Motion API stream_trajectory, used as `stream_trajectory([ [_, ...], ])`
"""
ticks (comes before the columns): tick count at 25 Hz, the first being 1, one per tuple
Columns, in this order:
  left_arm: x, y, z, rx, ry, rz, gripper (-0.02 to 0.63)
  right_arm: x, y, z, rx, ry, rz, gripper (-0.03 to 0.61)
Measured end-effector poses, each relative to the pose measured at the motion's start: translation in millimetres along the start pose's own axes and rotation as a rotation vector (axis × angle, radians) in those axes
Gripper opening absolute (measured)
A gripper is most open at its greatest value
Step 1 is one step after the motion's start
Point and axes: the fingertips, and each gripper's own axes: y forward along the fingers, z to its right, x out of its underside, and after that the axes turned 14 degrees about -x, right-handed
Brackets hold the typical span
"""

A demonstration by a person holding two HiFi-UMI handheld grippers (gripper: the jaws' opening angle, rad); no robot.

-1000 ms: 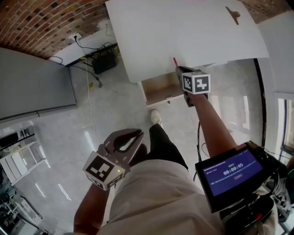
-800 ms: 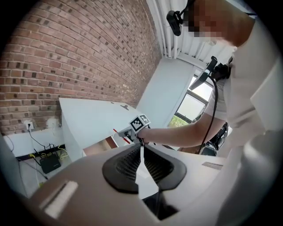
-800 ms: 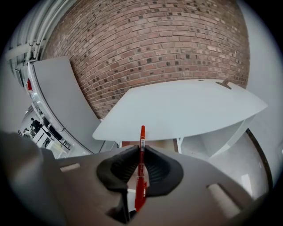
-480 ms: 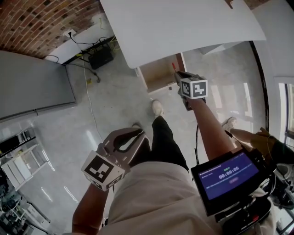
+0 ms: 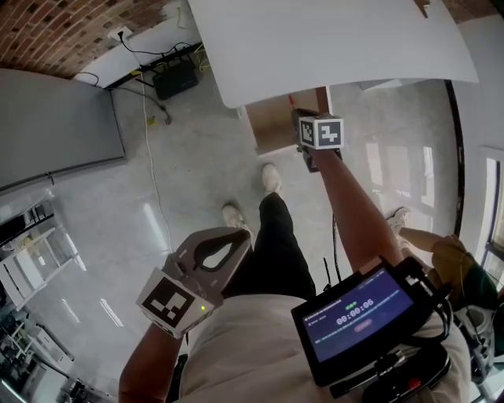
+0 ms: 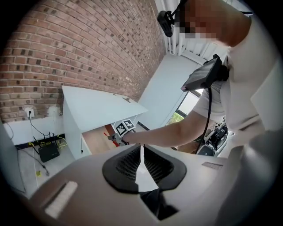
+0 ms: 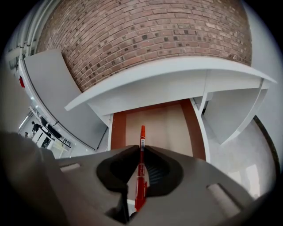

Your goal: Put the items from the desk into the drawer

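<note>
A red pen (image 7: 141, 152) is clamped between the jaws of my right gripper (image 7: 141, 148), its tip pointing forward over the open drawer (image 7: 170, 123). The drawer's wooden bottom looks bare. In the head view the right gripper (image 5: 299, 118) hangs over the drawer (image 5: 272, 130), just below the front edge of the white desk (image 5: 331, 39). One small brown item (image 5: 426, 9) lies on the desk's far right. My left gripper (image 5: 235, 240) hangs low by the person's hip, shut with nothing in it (image 6: 141, 148).
A black box with cables (image 5: 175, 79) sits on the floor by the brick wall. A grey panel (image 5: 55, 126) stands at the left. The person's shoes (image 5: 270, 177) are in front of the drawer. Another person's hand (image 5: 441, 252) shows at the right.
The right gripper with the red pen has moved from the desk's edge to over the open drawer. The left gripper has stayed by the hip.
</note>
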Motion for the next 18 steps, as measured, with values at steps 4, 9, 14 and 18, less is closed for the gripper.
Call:
stream_trajectory([
  [4, 8, 18, -4, -0.010, -0.028, -0.012, 0.031, 0, 33, 19, -0.005, 0.003, -0.020, 0.043],
  [9, 16, 31, -15, -0.034, -0.070, -0.017, 0.031, 1, 71, 30, -0.034, 0.022, -0.045, 0.043],
  [14, 23, 37, -24, -0.056, -0.109, -0.022, 0.031, 12, 97, 41, -0.031, 0.057, -0.065, 0.043],
  [18, 29, 43, -28, -0.060, -0.143, -0.023, 0.031, 24, 114, 50, -0.036, 0.092, -0.070, 0.043],
])
